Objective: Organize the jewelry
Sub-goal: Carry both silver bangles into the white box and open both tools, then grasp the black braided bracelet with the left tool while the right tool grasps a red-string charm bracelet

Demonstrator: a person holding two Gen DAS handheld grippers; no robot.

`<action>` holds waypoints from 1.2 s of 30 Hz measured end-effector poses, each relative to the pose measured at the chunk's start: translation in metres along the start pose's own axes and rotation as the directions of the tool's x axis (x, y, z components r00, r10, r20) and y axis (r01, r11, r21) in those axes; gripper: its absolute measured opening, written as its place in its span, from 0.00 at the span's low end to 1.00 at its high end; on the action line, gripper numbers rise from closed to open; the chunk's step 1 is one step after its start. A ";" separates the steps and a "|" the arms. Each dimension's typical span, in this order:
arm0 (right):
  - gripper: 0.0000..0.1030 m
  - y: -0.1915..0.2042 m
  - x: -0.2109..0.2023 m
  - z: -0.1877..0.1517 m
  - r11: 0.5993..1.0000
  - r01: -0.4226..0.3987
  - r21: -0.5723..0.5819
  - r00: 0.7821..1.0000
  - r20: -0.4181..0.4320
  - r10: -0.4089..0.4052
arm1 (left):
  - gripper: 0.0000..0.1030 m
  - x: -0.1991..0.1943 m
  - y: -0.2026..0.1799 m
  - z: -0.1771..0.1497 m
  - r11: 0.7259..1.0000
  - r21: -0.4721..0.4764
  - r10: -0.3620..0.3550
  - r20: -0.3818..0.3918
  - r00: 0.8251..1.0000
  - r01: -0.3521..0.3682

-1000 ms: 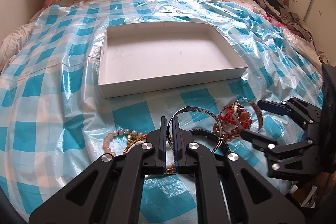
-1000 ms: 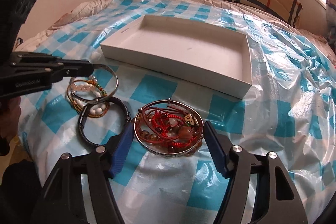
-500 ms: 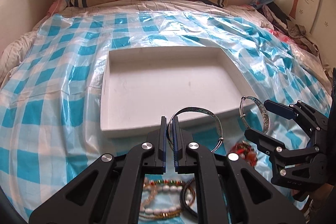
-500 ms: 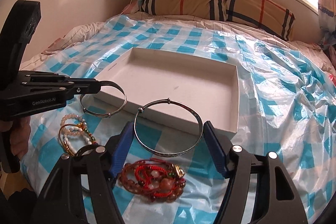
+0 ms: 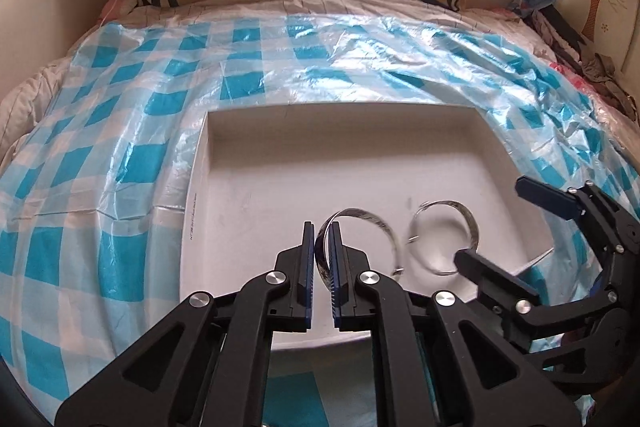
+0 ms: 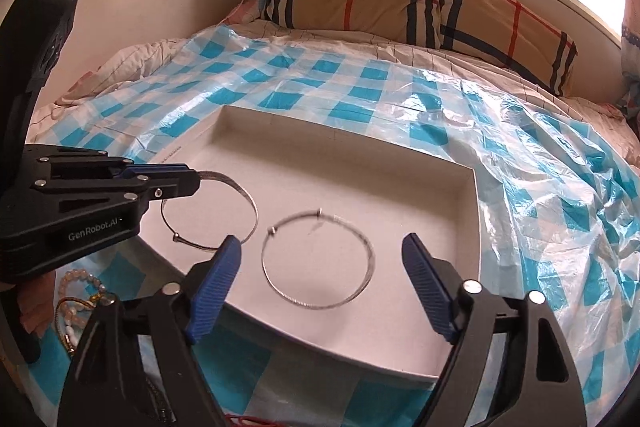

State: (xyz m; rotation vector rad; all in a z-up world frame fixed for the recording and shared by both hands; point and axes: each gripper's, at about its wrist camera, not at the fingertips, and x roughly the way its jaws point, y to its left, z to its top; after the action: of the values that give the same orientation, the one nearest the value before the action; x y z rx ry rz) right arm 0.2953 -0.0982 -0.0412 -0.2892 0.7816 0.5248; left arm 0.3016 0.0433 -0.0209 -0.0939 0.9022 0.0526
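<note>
Two silver bangles are hanging over the white box, which is sitting on the blue checked plastic sheet. Your left gripper is clamping the first bangle by its rim, jaws nearly together. Your right gripper has just been opening; its blue pads are standing wide apart with the second bangle between them, touching neither. Some bead bracelets are lying on the sheet just outside the box.
</note>
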 end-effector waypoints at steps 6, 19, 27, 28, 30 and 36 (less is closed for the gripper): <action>0.78 -0.004 -0.044 -0.022 0.999 -0.027 0.040 1.000 0.018 0.026 | 0.09 -0.025 0.011 -0.017 1.000 -0.014 -0.008 0.009 1.000 0.008; 0.78 0.003 -0.092 -0.092 0.996 -0.070 0.061 0.993 -0.086 0.075 | 0.24 -0.088 -0.019 -0.123 0.978 0.127 -0.148 -0.128 0.981 0.165; 0.56 0.014 -0.088 -0.089 0.993 -0.118 0.029 0.987 -0.105 0.121 | 0.24 -0.071 -0.029 -0.127 0.979 0.147 -0.115 -0.178 0.977 0.142; 0.56 0.017 -0.087 -0.089 0.991 -0.131 0.017 0.986 -0.107 0.132 | 0.24 -0.069 -0.030 -0.128 0.978 0.150 -0.115 -0.185 0.976 0.144; 0.56 0.024 -0.084 -0.088 0.990 -0.141 -0.013 0.984 -0.116 0.139 | 0.24 -0.067 -0.031 -0.128 0.976 0.153 -0.121 -0.193 0.974 0.152; 0.56 0.027 -0.075 -0.088 0.989 -0.147 -0.012 0.980 -0.140 0.143 | 0.11 -0.064 -0.032 -0.128 0.973 0.166 -0.128 -0.192 0.973 0.161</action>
State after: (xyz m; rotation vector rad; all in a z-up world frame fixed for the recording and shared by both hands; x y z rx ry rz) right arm 0.1844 -0.1393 -0.0472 -0.2931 0.9374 0.6562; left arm 0.1644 -0.0025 -0.0474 0.0053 1.0745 -0.1769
